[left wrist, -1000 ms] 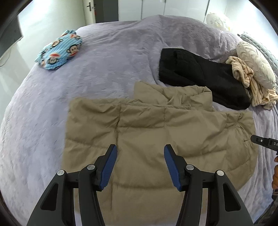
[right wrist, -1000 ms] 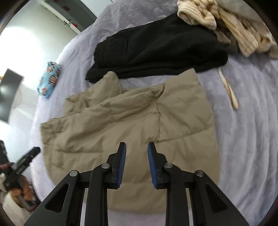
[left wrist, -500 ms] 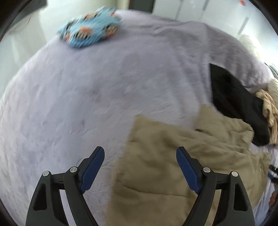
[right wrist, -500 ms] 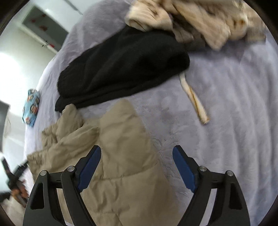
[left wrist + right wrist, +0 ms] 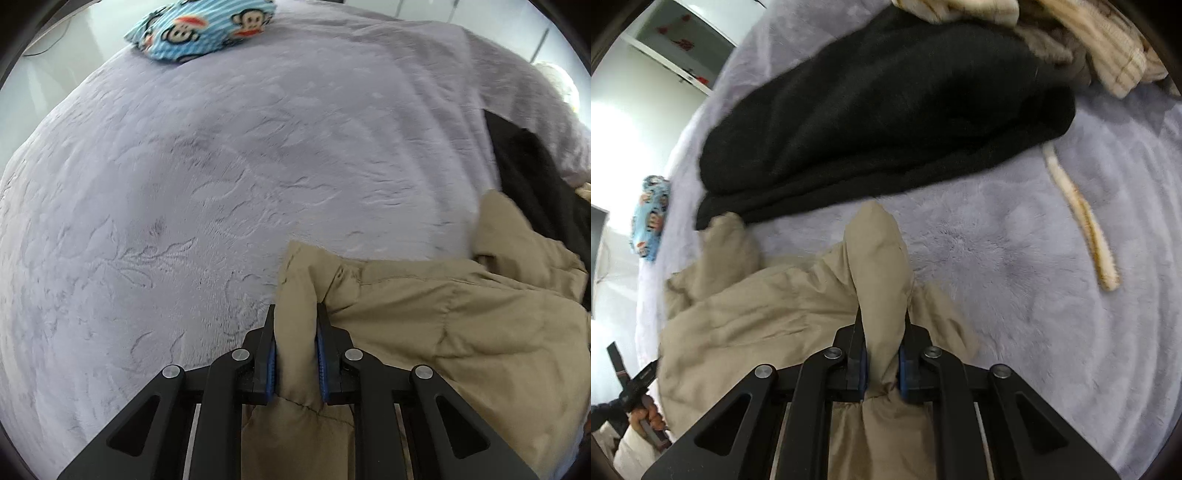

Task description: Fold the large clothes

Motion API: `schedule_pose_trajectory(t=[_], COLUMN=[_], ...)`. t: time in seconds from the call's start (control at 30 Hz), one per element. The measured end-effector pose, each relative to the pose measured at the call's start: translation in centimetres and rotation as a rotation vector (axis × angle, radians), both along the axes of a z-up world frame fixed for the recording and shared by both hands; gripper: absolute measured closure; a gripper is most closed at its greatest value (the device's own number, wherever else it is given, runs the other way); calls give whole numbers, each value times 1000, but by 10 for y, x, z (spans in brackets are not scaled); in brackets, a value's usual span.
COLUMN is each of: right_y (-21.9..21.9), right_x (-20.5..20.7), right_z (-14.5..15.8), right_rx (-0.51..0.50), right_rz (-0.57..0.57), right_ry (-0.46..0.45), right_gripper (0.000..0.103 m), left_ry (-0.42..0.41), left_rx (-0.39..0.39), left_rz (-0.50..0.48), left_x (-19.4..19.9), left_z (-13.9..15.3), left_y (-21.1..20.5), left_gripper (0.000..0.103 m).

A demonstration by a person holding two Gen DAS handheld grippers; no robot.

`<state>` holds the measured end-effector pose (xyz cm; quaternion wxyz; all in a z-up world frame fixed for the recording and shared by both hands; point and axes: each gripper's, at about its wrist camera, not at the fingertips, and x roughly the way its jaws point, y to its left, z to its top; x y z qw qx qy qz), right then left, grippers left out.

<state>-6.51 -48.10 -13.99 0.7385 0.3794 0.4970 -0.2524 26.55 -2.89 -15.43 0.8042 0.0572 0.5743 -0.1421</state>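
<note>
With its lower part cut off below both views, the tan jacket (image 5: 424,325) is pinched at one corner by the left gripper (image 5: 295,328) and at another by the right gripper (image 5: 882,332).

Soft, even daylight fills both fisheye views, casting only faint shadows. Bright glare washes out the wall (image 5: 624,122) at the right view's left edge. Motion blur smears the black garment (image 5: 886,107) and the bedspread (image 5: 184,184); dark vignetting rings the bowed edges.
</note>
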Motion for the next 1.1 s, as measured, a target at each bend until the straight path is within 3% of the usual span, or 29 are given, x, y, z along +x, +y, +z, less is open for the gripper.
schedule_pose_trajectory(t=[0.13, 0.2, 0.27, 0.33, 0.43, 0.53, 0.67, 0.73, 0.83, 0.97, 1.1], right_y=[1, 2, 5, 9, 18, 36, 71, 94, 119, 113, 86], right_x=[11, 13, 13, 8, -6, -10, 11, 27, 51, 63, 57], right_z=[-13, -5, 11, 33, 66, 85, 68, 58, 37, 14, 10], right_rx=[-33, -49, -92, -156, -238, -198, -41, -15, 18, 3, -57], right_rz=[1, 9, 36, 52, 55, 107, 246, 328, 391, 378, 321], right_ry=[51, 70, 110, 107, 55, -44, -107, -111, -104, -72, -38], right_gripper=[87, 80, 56, 47, 48, 79, 80, 80, 80, 83, 84], left_ry=[-34, -80, -120, -181, -209, -175, -112, -83, -60, -85, -102], left_rx=[62, 79, 71, 47, -10, -106, -167, -169, -147, -73, -57], left_rz=[21, 9, 1, -24, -90, -177, -323, -377, -376, -324, -249], left_x=[0, -6, -13, -25, -45, -67, -94, -106, -111, -94, -73], left_z=[7, 26, 47, 75, 102, 112, 101, 84, 59, 26, 28], left_y=[-9, -8, -2, 4, 4, -13, -62, -90, -115, -120, -89], left_gripper=[84, 84, 84, 84, 84, 84, 84, 84, 84, 84, 84])
